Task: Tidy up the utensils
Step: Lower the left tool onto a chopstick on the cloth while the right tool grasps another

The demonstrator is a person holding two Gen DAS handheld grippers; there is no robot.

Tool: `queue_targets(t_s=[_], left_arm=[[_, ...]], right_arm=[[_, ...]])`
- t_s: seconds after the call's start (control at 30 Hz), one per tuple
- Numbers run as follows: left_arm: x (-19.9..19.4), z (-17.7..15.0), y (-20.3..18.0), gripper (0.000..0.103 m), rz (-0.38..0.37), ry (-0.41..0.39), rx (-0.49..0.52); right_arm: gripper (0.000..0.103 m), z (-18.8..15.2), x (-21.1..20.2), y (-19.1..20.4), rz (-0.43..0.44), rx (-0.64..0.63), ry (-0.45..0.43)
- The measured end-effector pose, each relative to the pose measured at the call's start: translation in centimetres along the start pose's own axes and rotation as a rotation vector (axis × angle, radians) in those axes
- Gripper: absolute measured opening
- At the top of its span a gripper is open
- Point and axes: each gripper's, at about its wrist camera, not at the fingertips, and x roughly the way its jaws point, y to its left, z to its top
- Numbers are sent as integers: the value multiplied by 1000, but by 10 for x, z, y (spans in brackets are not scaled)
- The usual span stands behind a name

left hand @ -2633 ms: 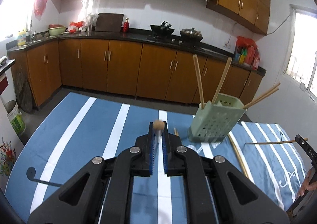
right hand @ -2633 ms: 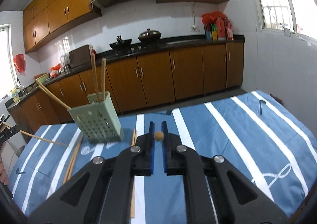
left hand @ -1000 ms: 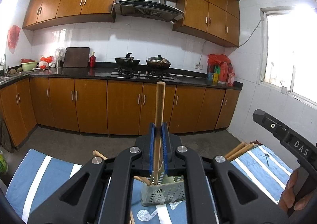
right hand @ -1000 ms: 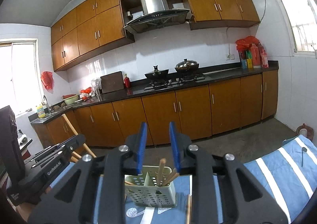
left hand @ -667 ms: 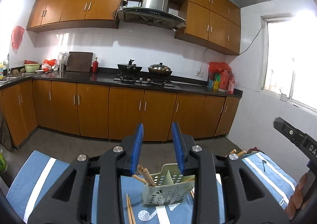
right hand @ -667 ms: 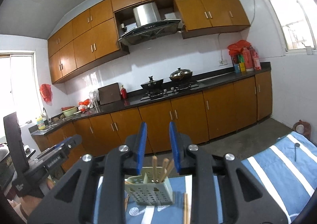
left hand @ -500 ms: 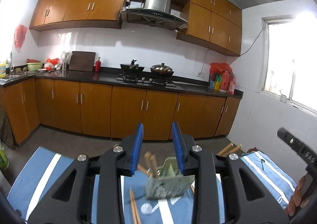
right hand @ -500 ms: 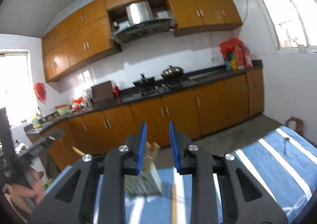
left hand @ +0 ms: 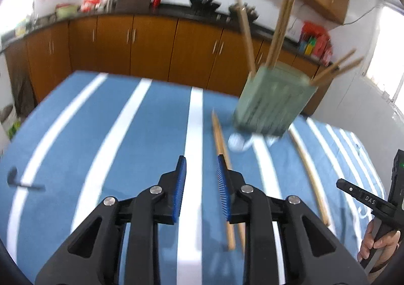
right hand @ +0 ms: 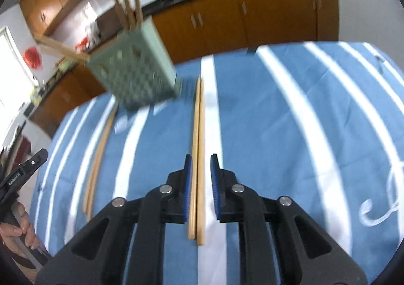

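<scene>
A pale green perforated holder (left hand: 272, 100) stands on the blue striped cloth with several wooden chopsticks sticking out of it; the right wrist view shows the holder (right hand: 133, 70) too. A pair of chopsticks (right hand: 198, 133) lies on a white stripe, running between the jaws of my right gripper (right hand: 201, 166). Those jaws are closing, and the pads are clear of the sticks. My left gripper (left hand: 200, 166) is empty, its jaws closing, with the same pair (left hand: 222, 146) passing under its right finger. More chopsticks (left hand: 308, 171) lie right of the holder.
A small black utensil (left hand: 15, 179) lies at the cloth's left edge. A hand (left hand: 378, 242) holds the other gripper at the right. Brown kitchen cabinets (left hand: 151, 47) run behind the table. The striped cloth (right hand: 290, 121) stretches to the right.
The left gripper let go of an upright chopstick over the holder and opened. Both grippers then dropped and tipped down toward the cloth. The right jaws have narrowed over the lying pair.
</scene>
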Motion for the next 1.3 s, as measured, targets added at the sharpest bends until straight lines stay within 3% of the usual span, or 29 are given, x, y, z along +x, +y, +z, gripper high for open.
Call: queue_targets(t_s=[0.2, 0.57, 0.7, 0.8, 1.1, 1.3], left_arm=[[9, -17, 1, 25, -2, 47, -1], [27, -30, -11, 25, -29, 108, 35], [35, -34, -17, 25, -37, 132, 52], [39, -36, -22, 24, -39, 146, 70], [61, -41, -37, 16, -6, 203, 143], [70, -38, -47, 16, 32, 186, 182]], right_arm=[[9, -11, 24, 10, -23, -42, 71], [8, -9, 27, 16, -102, -104, 63], [8, -2, 24, -3, -189, -25, 27], [8, 1, 22, -14, -190, 10, 22], [8, -1, 22, -13, -204, -40, 18], [13, -3, 23, -4, -183, -69, 29]])
